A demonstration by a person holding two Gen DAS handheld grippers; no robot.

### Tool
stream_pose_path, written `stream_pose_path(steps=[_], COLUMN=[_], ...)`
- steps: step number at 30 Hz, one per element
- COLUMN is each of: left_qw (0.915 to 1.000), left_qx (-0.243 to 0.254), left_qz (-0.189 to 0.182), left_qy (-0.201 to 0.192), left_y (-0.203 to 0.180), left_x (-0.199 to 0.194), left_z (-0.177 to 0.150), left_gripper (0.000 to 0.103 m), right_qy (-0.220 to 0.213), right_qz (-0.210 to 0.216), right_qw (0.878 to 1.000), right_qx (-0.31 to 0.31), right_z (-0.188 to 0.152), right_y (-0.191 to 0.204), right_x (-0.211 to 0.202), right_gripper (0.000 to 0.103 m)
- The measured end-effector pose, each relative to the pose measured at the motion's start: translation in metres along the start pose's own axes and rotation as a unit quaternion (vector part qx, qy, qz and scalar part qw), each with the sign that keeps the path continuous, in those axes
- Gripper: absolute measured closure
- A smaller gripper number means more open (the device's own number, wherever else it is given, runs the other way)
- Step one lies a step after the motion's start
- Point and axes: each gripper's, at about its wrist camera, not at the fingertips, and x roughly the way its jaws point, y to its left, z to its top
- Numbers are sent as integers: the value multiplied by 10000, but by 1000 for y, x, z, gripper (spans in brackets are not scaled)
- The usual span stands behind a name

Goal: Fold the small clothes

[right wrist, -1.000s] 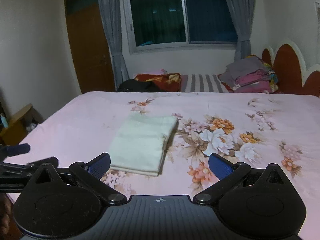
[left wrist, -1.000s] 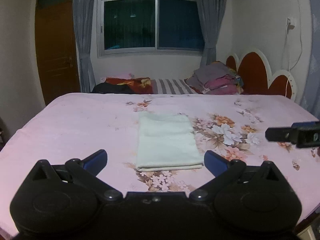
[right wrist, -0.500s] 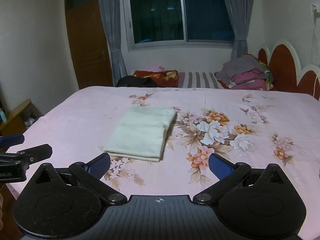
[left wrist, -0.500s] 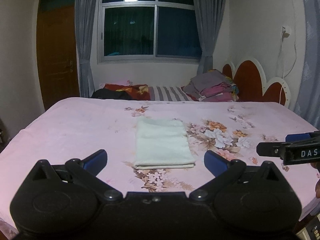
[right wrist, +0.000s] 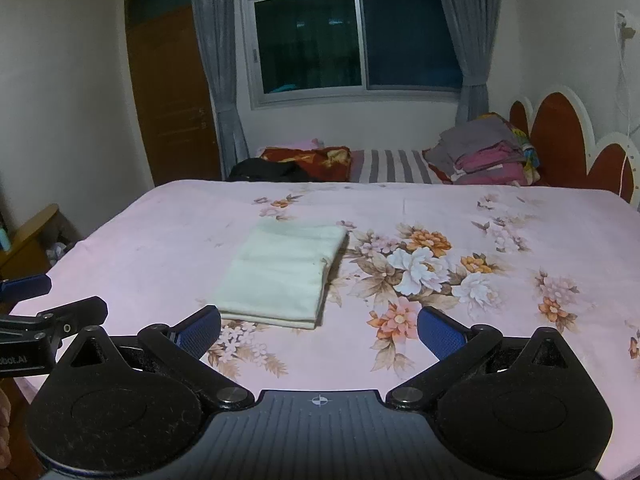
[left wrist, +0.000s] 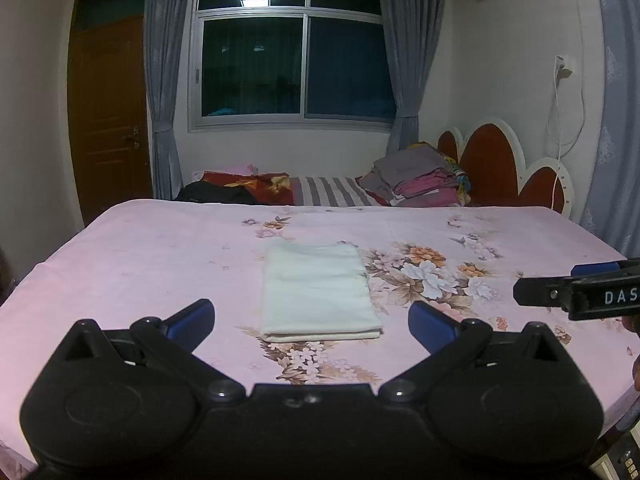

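Lying flat mid-bed, folded cloth (left wrist: 318,290) sits on pink floral sheet (left wrist: 140,252), nothing touching it. Left gripper (left wrist: 311,320) hangs near edge, jaws wide apart, empty. Right gripper (right wrist: 319,330) same: spread, empty, clear of cloth. Clothes pile (right wrist: 486,156) sits by headboard (right wrist: 560,132), well apart.
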Motion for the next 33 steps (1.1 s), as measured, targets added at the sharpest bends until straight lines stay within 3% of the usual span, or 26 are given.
stream_pose_path(steps=[33], left_qw=[10000], left_qx=[7], left_qz=[-1], left_qy=[-1], left_y=[13], left_x=[-3], left_z=[-1], left_gripper=[0], right_qy=[-21], right_qz=[0], right_qw=[10000], right_qx=[7], right_z=[-3], right_y=[2], right_x=[-4], right_gripper=[0])
